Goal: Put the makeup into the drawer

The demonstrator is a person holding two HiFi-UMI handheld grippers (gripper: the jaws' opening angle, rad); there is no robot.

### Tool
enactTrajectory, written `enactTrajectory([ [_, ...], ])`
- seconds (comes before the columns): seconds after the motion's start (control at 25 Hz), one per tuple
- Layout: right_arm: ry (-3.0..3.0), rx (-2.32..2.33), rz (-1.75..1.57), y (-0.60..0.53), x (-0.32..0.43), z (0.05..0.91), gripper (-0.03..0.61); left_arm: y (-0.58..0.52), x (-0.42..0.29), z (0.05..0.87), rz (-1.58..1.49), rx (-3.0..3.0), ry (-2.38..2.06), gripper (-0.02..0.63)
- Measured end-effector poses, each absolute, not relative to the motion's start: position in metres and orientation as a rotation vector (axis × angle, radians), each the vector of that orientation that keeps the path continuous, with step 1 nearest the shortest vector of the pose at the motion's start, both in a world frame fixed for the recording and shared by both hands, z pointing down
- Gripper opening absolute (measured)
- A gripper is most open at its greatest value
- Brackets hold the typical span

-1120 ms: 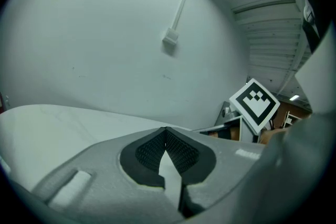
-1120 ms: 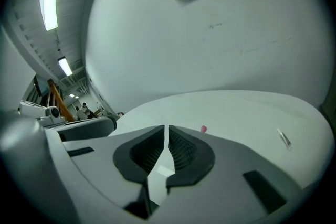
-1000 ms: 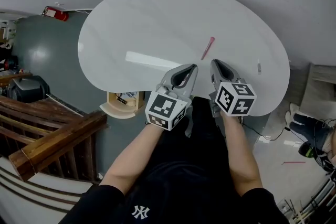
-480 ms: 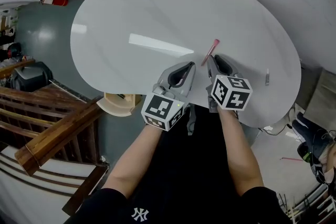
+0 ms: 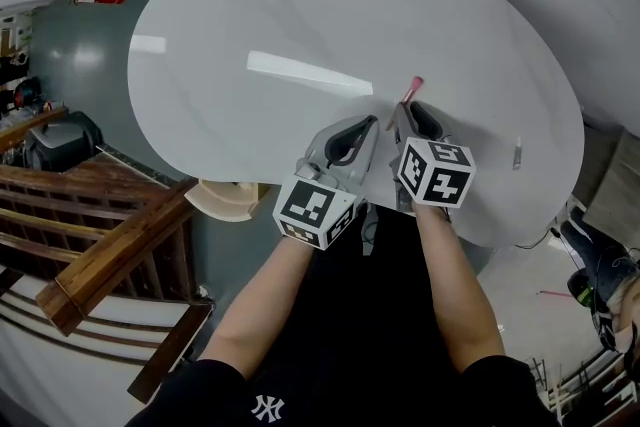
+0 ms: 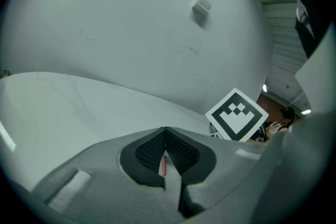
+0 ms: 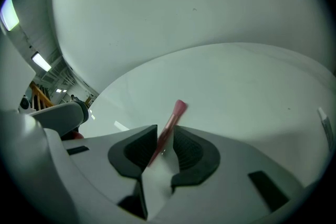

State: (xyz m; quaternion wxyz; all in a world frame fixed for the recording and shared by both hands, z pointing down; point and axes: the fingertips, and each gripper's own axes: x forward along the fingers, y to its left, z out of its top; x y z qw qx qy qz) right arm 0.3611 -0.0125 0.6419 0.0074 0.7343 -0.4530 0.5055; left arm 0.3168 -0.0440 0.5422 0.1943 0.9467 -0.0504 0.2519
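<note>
**Makeup stick (image 5: 411, 92) being straddled by right gripper (image 7: 166, 129)**

Stick is lying flat on the white table (image 5: 300, 5), centre-right of the head view, w/ its pink tip pointing to the upper right. Its near end is being bracketed by the right jaws, which are only narrowly apart. The stick is against one pad and a gap is showing at the other, so no squeeze is being applied yet. This is prob. a lining-up, so the thin shaft gets caught crosswise btw. the pads. Left gripper (image 6: 166, 129) is being held just beside, lower centre, tips pressed together, prob. parked out of the way.

Drawer (image 5: 222, 200) is being shown by the head view only, seemingly pulled out under the table edge at lower left, well apart from the stick. The pad-to-stick gap is being shown by the right gripper view only. A thin pink sliver in the slit behind the left tips is being shown by the left gripper view only; what it is can't be told. A small silvery item (image 5: 517, 153) is lying near the right rim, well apart.
</note>
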Motion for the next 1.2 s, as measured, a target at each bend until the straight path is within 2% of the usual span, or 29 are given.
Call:
enactTrajectory([
  [0.2, -1.359, 2.262, 1.537, -0.015, 0.360, 0.645, 0.103, -0.050, 0.312, 0.544, 0.711, 2.646, -0.153, 0.011],
  [0.36, -1.303, 2.202, 1.450, -0.012, 0.362, 0.648, 0.058, -0.053, 0.310, 0.543, 0.703, 2.644, -0.153, 0.011],
  [0.72, -1.326, 2.201, 1.444, -0.011, 0.365, 0.644, 0.054, -0.052, 0.306, 0.541, 0.661, 2.619, -0.165, 0.011],
  [1.2, -1.548, 2.239, 1.365, -0.034, 0.330, 0.580, 0.054, -0.061, 0.271, 0.506, 0.574, 2.623, -0.250, 0.011],
])
